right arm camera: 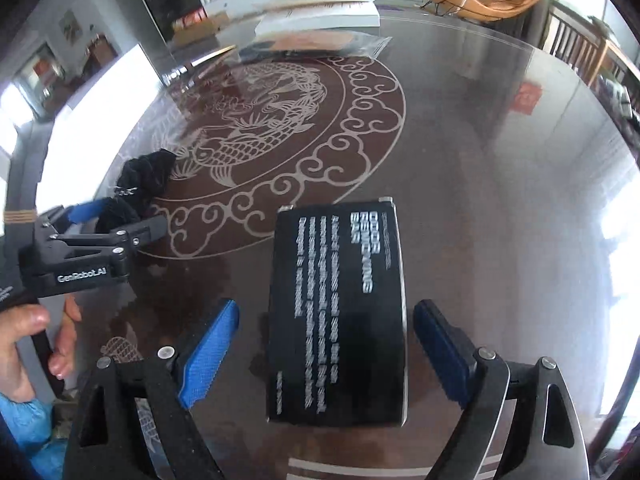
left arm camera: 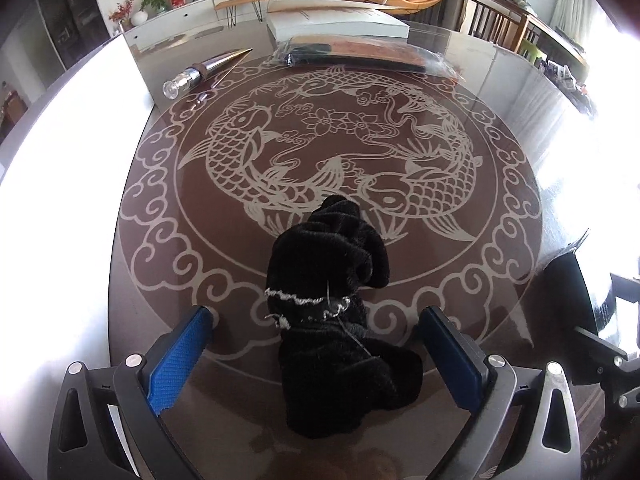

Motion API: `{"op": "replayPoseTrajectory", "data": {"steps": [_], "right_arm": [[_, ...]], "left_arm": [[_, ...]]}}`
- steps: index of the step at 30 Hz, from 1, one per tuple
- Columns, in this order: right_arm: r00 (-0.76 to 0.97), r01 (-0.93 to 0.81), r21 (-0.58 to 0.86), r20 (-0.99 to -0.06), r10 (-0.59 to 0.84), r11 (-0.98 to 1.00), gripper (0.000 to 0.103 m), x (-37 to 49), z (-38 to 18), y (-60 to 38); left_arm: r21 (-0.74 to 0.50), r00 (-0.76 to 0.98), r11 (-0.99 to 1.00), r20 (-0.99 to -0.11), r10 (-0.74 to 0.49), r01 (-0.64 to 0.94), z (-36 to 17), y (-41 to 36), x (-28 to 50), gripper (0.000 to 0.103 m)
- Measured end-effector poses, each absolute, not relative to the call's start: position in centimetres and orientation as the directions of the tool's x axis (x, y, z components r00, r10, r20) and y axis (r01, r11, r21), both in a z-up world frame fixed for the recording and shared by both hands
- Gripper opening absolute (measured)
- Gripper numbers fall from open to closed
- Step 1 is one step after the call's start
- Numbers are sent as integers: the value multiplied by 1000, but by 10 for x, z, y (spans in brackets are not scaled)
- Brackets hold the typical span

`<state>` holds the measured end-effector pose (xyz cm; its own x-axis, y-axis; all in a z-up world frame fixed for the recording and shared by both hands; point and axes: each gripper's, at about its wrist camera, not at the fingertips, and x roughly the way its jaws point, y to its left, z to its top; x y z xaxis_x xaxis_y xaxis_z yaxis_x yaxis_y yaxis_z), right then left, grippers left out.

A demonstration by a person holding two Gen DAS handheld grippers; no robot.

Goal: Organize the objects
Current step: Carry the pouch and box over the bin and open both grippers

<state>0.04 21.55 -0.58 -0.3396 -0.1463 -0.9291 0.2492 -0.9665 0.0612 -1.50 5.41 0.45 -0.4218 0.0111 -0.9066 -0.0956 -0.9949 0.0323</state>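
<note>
A crumpled black velvet pouch point(left arm camera: 336, 320) with a silver-trimmed mouth lies on the glass table. My left gripper point(left arm camera: 316, 356) is open, with a blue pad on either side of the pouch and clear gaps to it. The pouch also shows in the right wrist view point(right arm camera: 140, 184), with the left gripper point(right arm camera: 116, 220) around it. A black box point(right arm camera: 338, 320) printed "ODOR REMOVING BAR" lies flat between the pads of my right gripper point(right arm camera: 324, 344), which is open and not touching it.
The round glass table point(left arm camera: 500, 128) has an etched fish medallion. At its far side lie a white box point(left arm camera: 336, 22), a clear bag of dark items point(left arm camera: 360, 54) and a silver cone-shaped bottle point(left arm camera: 204, 70). Chairs and a cabinet stand beyond.
</note>
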Motion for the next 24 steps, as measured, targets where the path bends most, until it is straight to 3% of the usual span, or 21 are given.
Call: {"op": "replayPoseTrajectory", "data": {"steps": [1,2,3,9,15,19,24], "right_arm": [[-334,257,47,-933,-135,-965,69,-1,-6,215],[-326,254,50,-936,-134,-966,59,0,-5,217],[-325,241,66,-935,-144,-968,59,2,-5,221],[-356,172,166,-909,-218,-971,59,28,10,244],[-444,221,247,-836,-323,-944,59,51,73,223],[-475,320,309,-766,-434,-895,59,58,116,177],[-411,490,403,-675,-613,-773,59,63,157,84]], "left_arm": [[22,-448,-992,-893,36,-122,7,56,-12,79],[1,-473,-989,-878,69,-146,10,56,-8,48],[21,-494,-988,-867,60,-156,12,58,-3,33],[-139,-527,-972,-821,219,-188,31,55,31,33],[-269,-591,-925,-713,379,-268,97,29,82,33],[-237,-674,-941,-657,339,-243,144,-15,108,33],[-158,-740,-986,-656,148,-57,166,-106,131,33]]}}
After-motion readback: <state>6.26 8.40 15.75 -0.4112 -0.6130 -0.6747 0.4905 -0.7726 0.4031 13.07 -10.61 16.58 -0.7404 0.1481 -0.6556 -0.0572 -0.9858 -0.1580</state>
